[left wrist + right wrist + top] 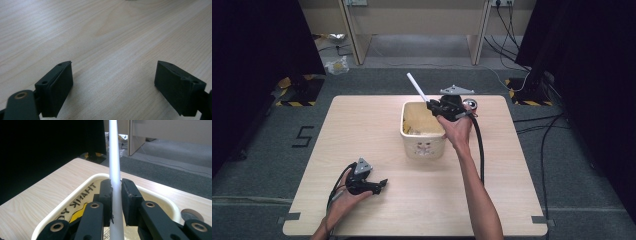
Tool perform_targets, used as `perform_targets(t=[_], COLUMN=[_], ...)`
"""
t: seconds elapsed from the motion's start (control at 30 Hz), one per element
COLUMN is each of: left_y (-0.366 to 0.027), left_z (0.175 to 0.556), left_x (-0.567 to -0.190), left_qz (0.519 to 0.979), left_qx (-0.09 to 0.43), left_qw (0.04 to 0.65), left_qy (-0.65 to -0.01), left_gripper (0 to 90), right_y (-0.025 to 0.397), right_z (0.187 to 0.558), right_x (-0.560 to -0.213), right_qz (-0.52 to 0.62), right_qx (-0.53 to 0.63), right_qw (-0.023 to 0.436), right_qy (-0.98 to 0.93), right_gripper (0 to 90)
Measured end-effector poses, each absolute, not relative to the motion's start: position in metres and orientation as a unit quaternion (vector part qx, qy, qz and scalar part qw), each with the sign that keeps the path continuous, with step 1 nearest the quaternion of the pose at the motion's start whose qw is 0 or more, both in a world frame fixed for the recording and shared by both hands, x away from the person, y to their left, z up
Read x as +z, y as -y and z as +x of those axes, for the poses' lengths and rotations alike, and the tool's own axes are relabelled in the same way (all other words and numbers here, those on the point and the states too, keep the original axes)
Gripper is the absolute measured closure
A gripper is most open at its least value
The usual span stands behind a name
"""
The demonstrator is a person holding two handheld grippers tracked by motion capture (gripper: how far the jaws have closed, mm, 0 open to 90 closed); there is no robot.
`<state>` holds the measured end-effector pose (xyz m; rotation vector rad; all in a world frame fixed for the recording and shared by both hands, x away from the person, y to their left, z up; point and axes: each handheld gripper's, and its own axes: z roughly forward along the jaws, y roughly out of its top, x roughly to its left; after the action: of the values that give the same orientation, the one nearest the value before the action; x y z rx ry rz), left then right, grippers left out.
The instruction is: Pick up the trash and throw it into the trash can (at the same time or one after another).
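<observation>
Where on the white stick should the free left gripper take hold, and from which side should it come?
Probably the bare upper part of the white stick, above the right gripper that clamps its lower part over the cream tub. Come from the left with open fingers, across the stick, since it slants up and away to the left.

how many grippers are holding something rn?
1. The right gripper is shut on the white stick over the cream tub. The left gripper, open, is over bare table.

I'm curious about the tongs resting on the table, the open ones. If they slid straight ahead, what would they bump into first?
Probably nothing soon: ahead of the left tongs lies bare table. Something pale shows at the far edge, too cut off to name.
</observation>
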<state>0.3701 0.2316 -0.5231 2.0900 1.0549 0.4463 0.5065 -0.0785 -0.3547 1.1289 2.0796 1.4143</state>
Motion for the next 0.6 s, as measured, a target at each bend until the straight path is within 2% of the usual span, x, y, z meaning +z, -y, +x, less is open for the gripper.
perform_targets(t=[0.6], left_y=[-0.232], left_z=[0.37], left_x=[-0.523], left_qz=[0.815], left_qx=[0.174], left_qw=[0.369], left_qy=[-0.41], left_gripper=[14.4], right_y=[0.065], right_z=[0.515], right_x=[-0.371], right_qz=[0.394], right_qx=[0.472], right_qw=[0.17], right_qy=[-0.77], right_gripper=[79.2])
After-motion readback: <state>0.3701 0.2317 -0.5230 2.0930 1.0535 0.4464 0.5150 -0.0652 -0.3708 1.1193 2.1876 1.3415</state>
